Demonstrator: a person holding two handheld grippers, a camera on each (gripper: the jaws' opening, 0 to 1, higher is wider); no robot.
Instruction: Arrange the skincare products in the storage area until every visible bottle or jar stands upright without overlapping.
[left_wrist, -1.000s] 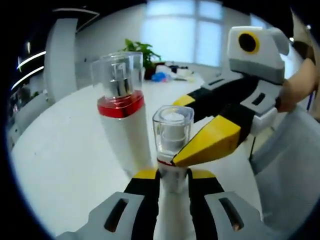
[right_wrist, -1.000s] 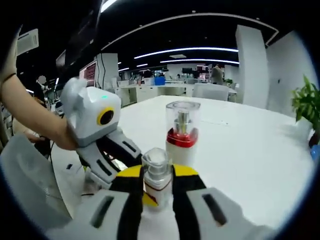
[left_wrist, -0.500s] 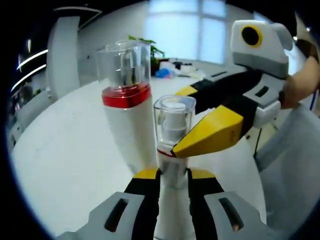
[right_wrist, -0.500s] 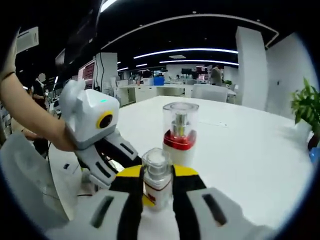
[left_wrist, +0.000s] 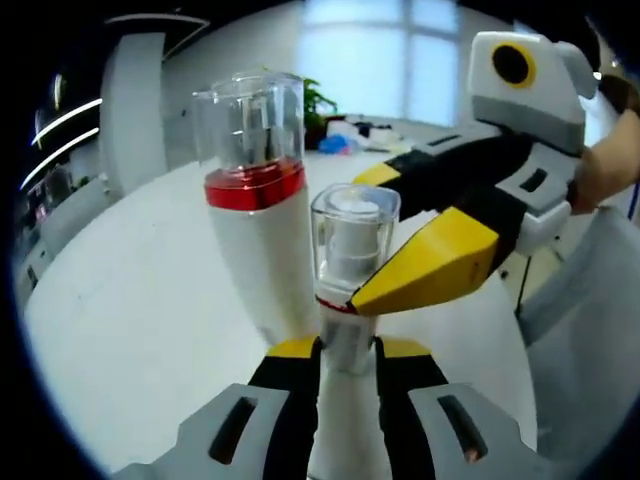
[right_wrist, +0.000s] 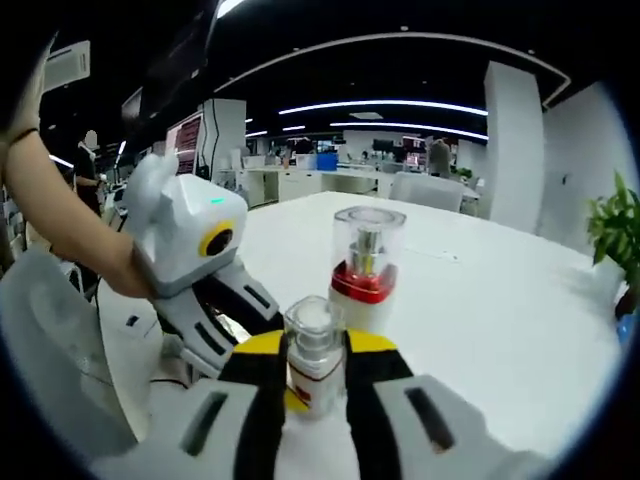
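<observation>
Small clear-capped bottle (left_wrist: 348, 290) sits upright, pinched by both the left hand-held gripper (left_wrist: 346, 350) and the right hand-held gripper (right_wrist: 315, 362). Just beside it, the taller red-banded bottle (left_wrist: 255, 210) stands on the white desk (left_wrist: 130, 330).

White tall bottle (left_wrist: 262, 250) with a red band under a clear cap. Small bottle (left_wrist: 348, 290): clear cap, white inside, thin red ring at the neck. Left gripper (left_wrist: 346, 352) black with yellow tips, grey body. Right gripper (right_wrist: 314, 347) the same: black, yellow, grey. Table (right_wrist: 480, 300) plain white. Green plant (right_wrist: 612, 225).
</observation>
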